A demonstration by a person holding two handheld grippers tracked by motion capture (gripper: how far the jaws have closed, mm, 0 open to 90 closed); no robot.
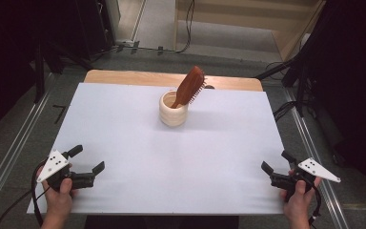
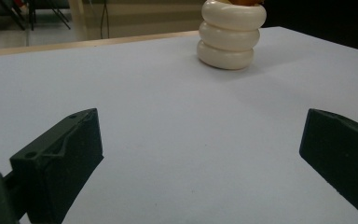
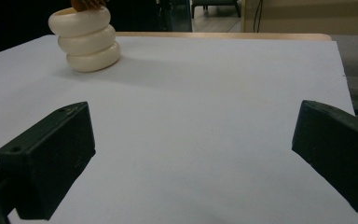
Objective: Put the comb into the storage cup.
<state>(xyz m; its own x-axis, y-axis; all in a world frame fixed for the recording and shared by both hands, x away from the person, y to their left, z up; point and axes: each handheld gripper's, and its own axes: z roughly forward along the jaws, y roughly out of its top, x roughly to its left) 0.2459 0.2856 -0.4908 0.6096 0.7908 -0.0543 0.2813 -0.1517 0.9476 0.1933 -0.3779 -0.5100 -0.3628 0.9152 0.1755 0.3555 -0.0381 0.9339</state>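
White-covered worktop (image 1: 138, 143) filling scene. Cream ribbed cup (image 1: 173, 110) standing toward far middle, wooden hairbrush (image 1: 189, 86) leaning inside, bristles facing right. Left hand-held gripper (image 1: 86, 159) resting at near-left corner, jaws gaping wide, gripping nothing. Right hand-held gripper (image 1: 277, 161) sitting near-right, likewise wide, well apart from cup.

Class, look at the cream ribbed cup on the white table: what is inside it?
A wooden hairbrush stands handle-down in the cup, leaning toward the far right, bristles facing right. The cup's wall hides the handle's lower end and anything else inside.
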